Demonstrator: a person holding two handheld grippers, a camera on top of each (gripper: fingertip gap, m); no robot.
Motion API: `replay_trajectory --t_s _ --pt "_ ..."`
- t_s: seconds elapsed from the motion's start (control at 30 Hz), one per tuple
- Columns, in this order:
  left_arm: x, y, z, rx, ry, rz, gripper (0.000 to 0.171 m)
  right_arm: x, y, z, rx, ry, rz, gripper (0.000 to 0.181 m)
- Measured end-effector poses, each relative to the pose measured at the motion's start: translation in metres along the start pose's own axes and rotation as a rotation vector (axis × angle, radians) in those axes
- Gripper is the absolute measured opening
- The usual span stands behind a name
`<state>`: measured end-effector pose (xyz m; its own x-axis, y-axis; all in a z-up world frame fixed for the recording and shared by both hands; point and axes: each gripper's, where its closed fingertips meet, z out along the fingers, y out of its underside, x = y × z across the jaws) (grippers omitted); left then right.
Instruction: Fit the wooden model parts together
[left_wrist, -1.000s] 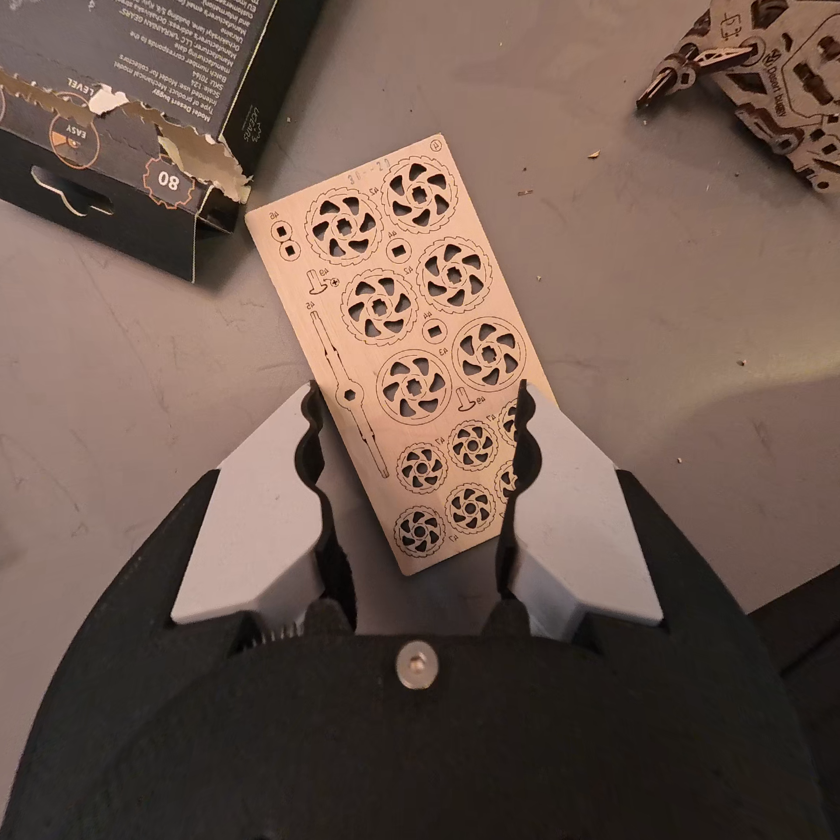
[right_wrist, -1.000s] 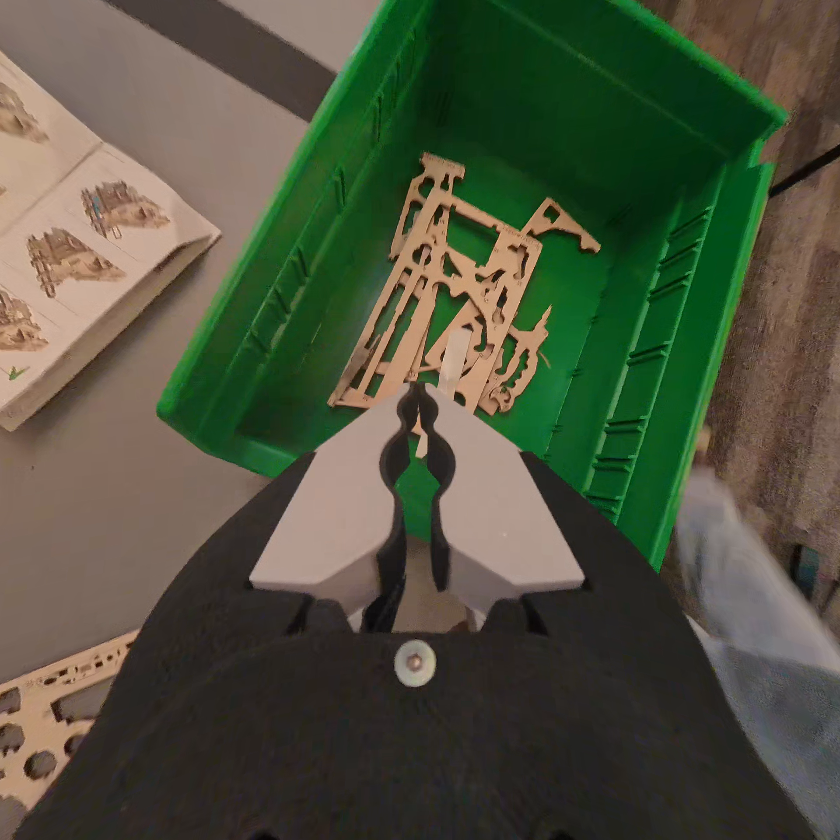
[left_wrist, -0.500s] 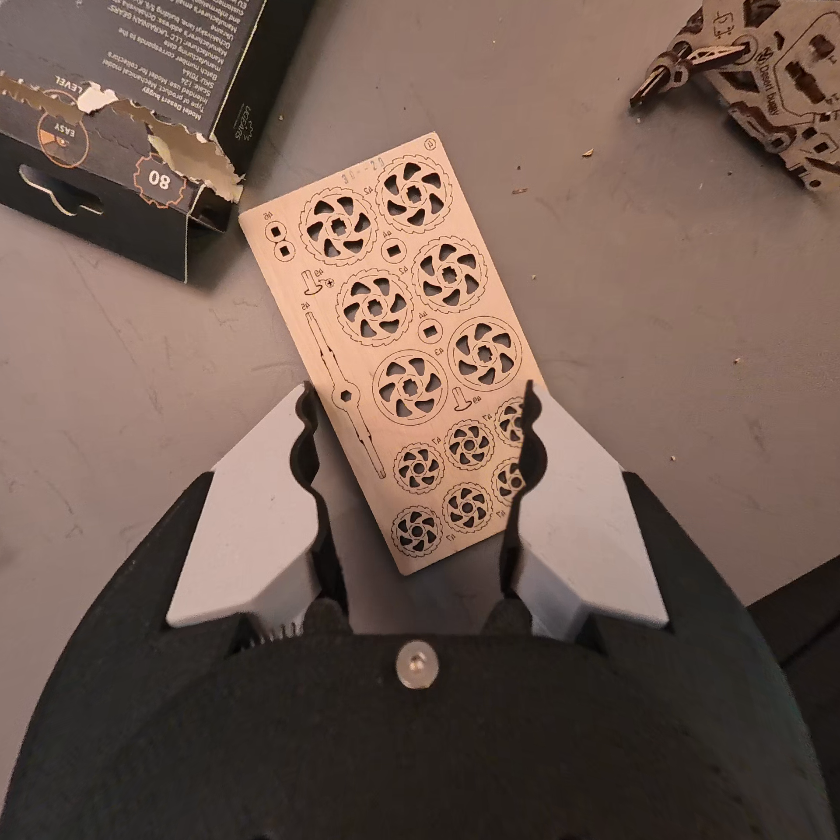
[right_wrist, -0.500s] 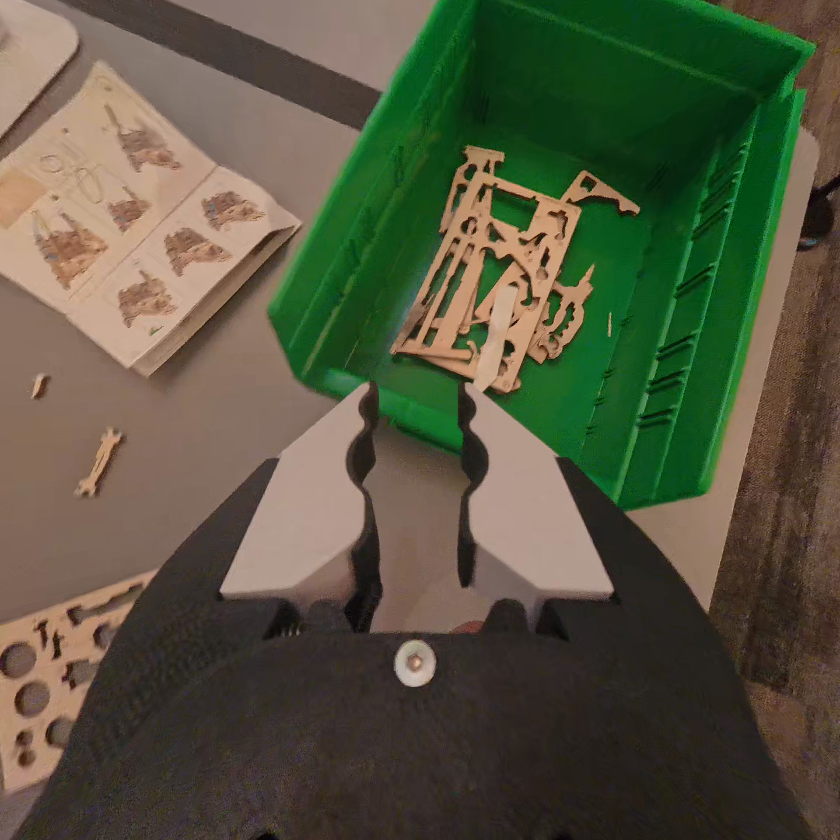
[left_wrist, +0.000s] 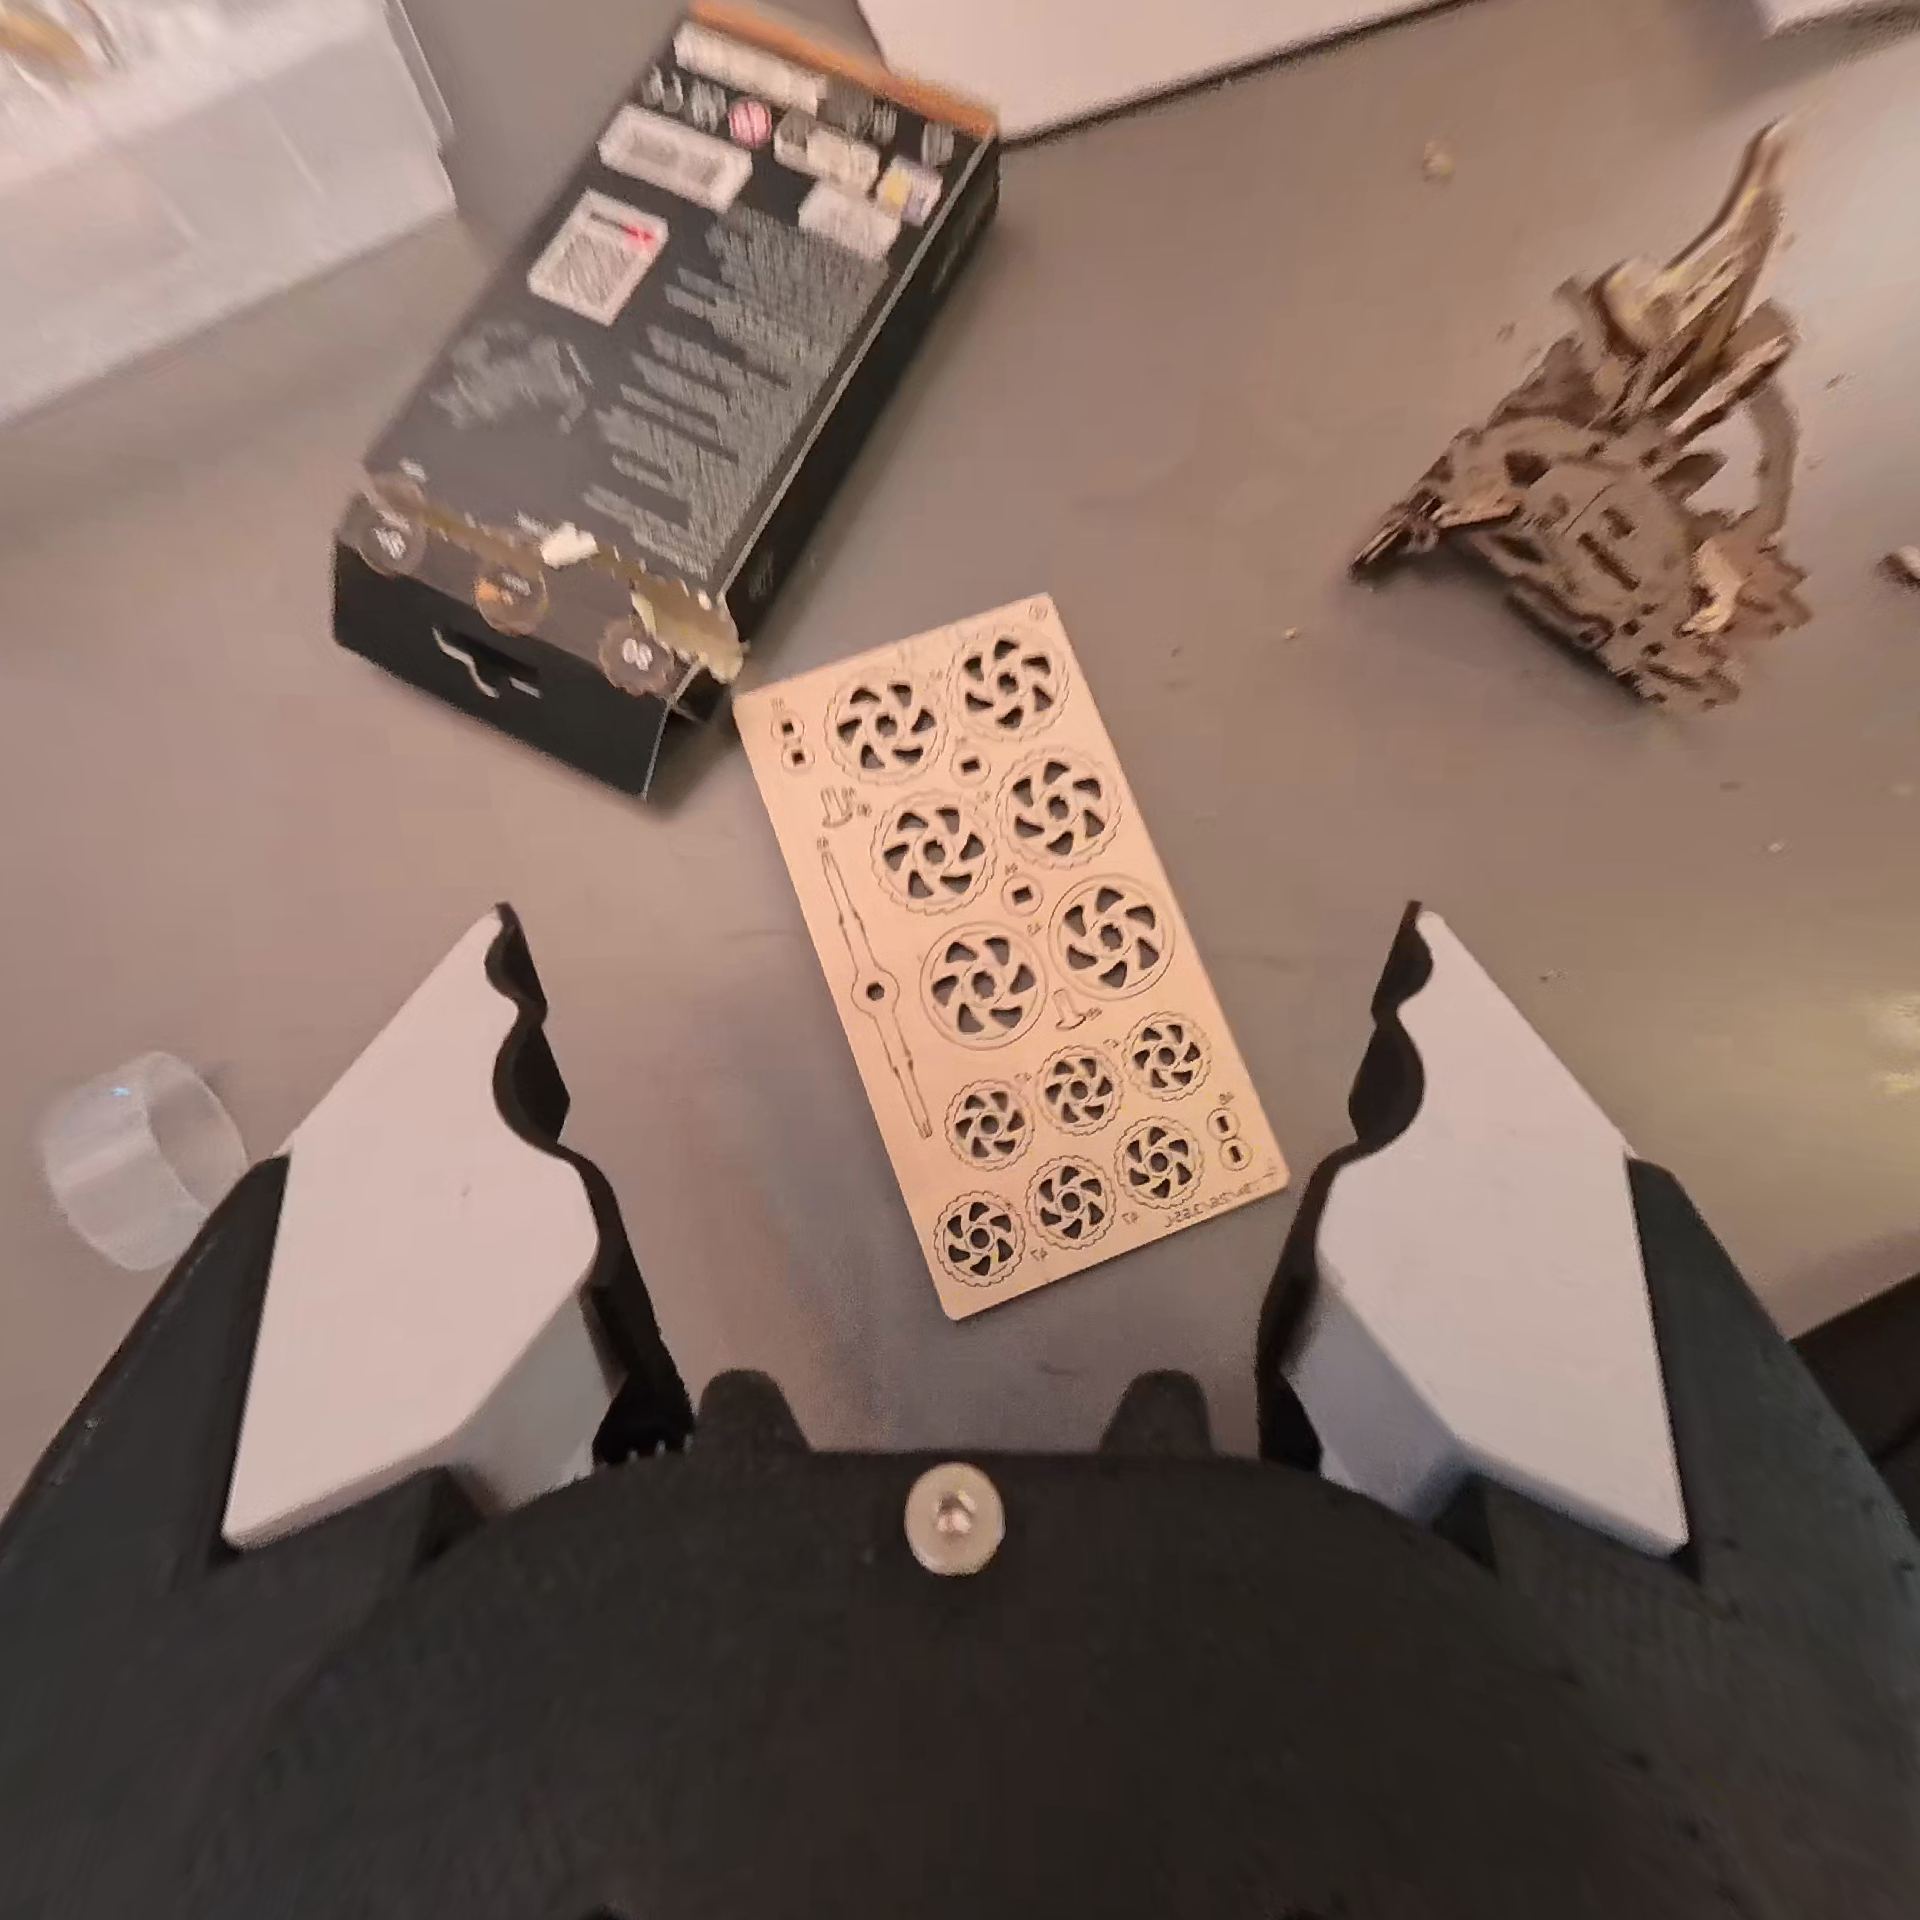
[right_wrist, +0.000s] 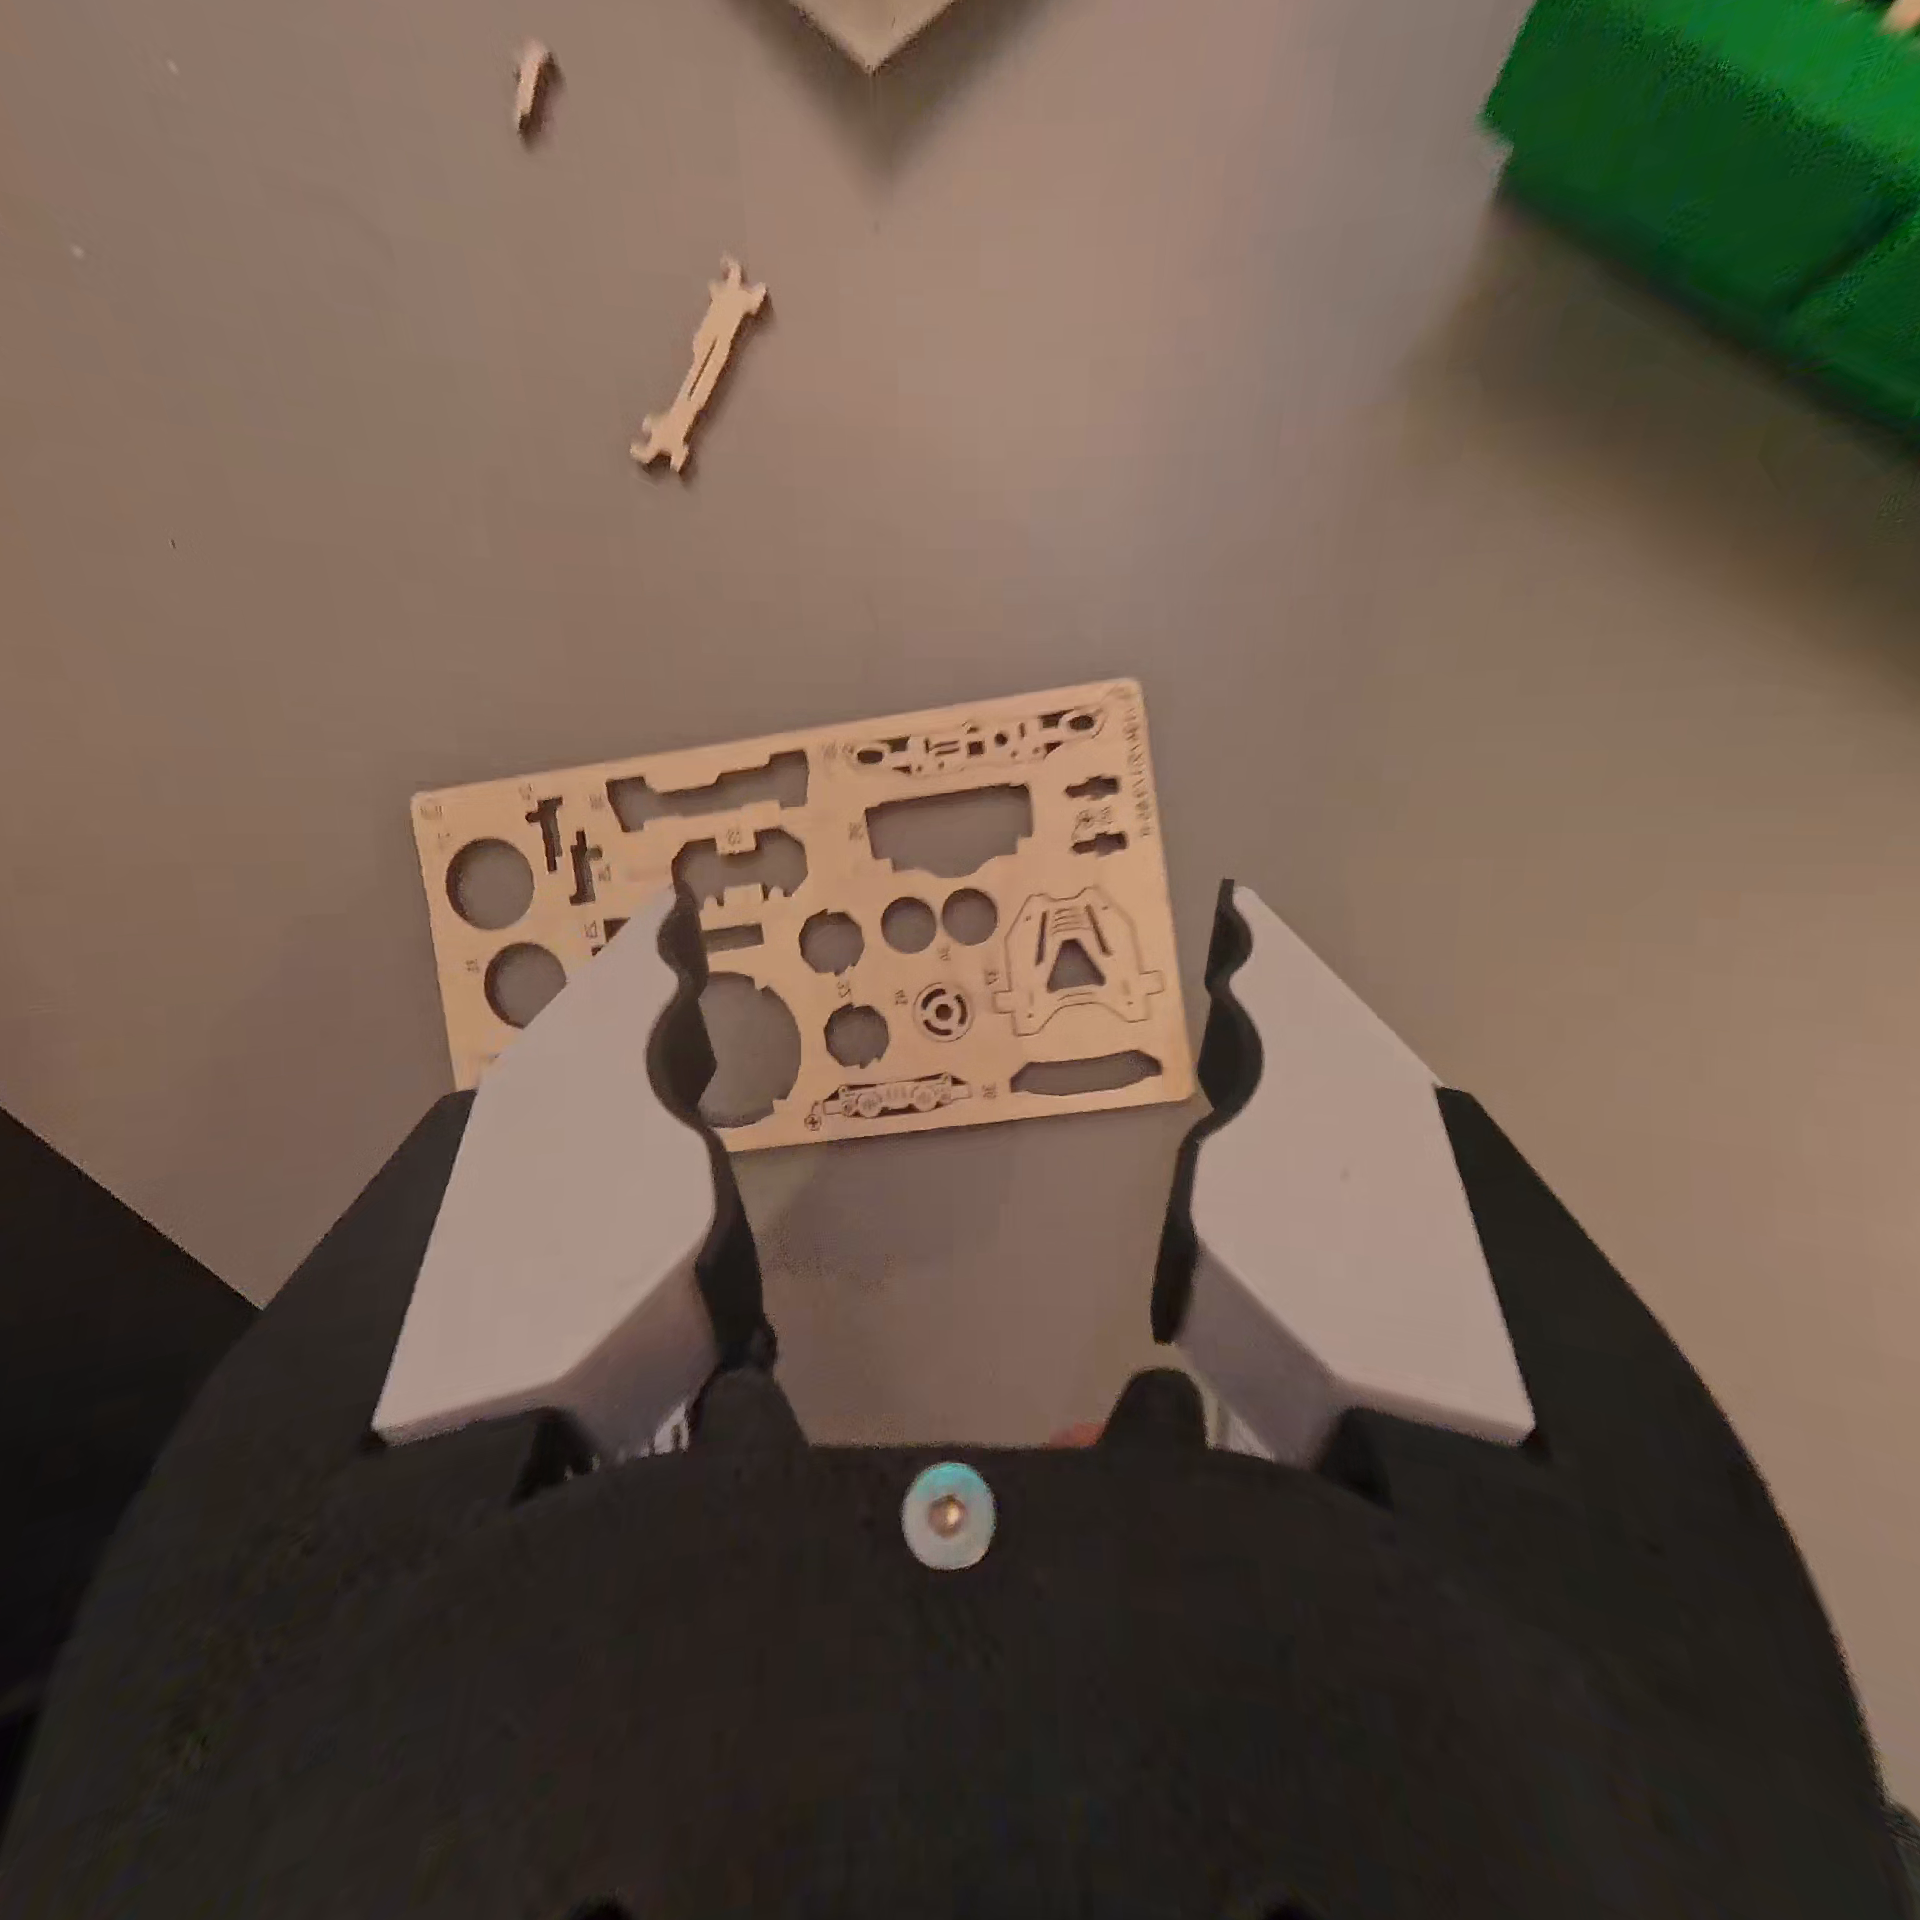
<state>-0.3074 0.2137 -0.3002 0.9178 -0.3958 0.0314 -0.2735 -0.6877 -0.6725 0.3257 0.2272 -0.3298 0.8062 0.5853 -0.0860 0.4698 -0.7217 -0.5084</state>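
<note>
A wooden sheet of uncut gear wheels (left_wrist: 1003, 945) lies flat on the grey table in the left wrist view. My left gripper (left_wrist: 956, 914) is wide open and empty above it, fingers to either side. A partly built wooden model (left_wrist: 1621, 520) stands at the upper right. In the right wrist view a wooden sheet with many parts punched out (right_wrist: 800, 925) lies on the table. My right gripper (right_wrist: 951, 899) is open and empty over it; its left finger (right_wrist: 592, 1081) covers the sheet's lower left corner. A loose wrench-shaped wooden part (right_wrist: 701, 384) lies farther off.
A torn black cardboard box (left_wrist: 665, 416) lies beyond the gear sheet. A clear tape roll (left_wrist: 135, 1153) sits at the left. A green bin (right_wrist: 1725, 197) is at the upper right of the right wrist view. A small wooden piece (right_wrist: 532, 88) lies near the top left. About 20 cm separates my right fingertips from the small wooden piece (right_wrist: 532, 88).
My left gripper has risen, pulled back and opened wider. My right gripper let a pale strip drop into the green bin, opened, and swung left to hover over the punched-out sheet.
</note>
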Motion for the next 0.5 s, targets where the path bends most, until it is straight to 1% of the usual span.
replay_trajectory --t_s 0.07,0.1,0.17,0.2,0.23,0.3,0.37,0.47,0.5 --pt "0.009 -0.017 -0.011 0.053 -0.006 0.03 0.148 -0.004 0.008 0.008 -0.015 -0.002 -0.012 0.092" --pt "0.016 -0.026 -0.017 0.082 -0.005 0.052 0.143 -0.005 0.013 0.012 -0.035 0.007 -0.022 0.091" --pt "0.035 -0.043 -0.026 0.138 0.011 0.09 0.137 -0.006 0.011 0.015 -0.027 0.036 -0.049 0.089" --pt "0.049 -0.052 -0.03 0.171 0.035 0.109 0.132 -0.009 0.003 0.014 0.009 0.038 -0.062 0.085" --pt "0.064 -0.061 -0.034 0.207 0.062 0.133 0.124 -0.013 -0.004 0.012 0.035 0.025 -0.075 0.076" --pt "0.091 -0.074 -0.039 0.258 0.095 0.178 0.113 -0.016 -0.01 0.01 0.048 0.024 -0.076 0.076" --pt "0.125 -0.085 -0.041 0.303 0.166 0.204 0.101 -0.017 -0.015 0.009 0.076 0.027 -0.07 0.08" --pt "0.173 -0.094 -0.036 0.325 0.24 0.252 0.095 -0.019 -0.016 0.009 0.102 0.017 -0.066 0.083" --pt "0.192 -0.095 -0.033 0.331 0.287 0.257 0.092 -0.023 -0.018 0.009 0.11 0.005 -0.066 0.084"
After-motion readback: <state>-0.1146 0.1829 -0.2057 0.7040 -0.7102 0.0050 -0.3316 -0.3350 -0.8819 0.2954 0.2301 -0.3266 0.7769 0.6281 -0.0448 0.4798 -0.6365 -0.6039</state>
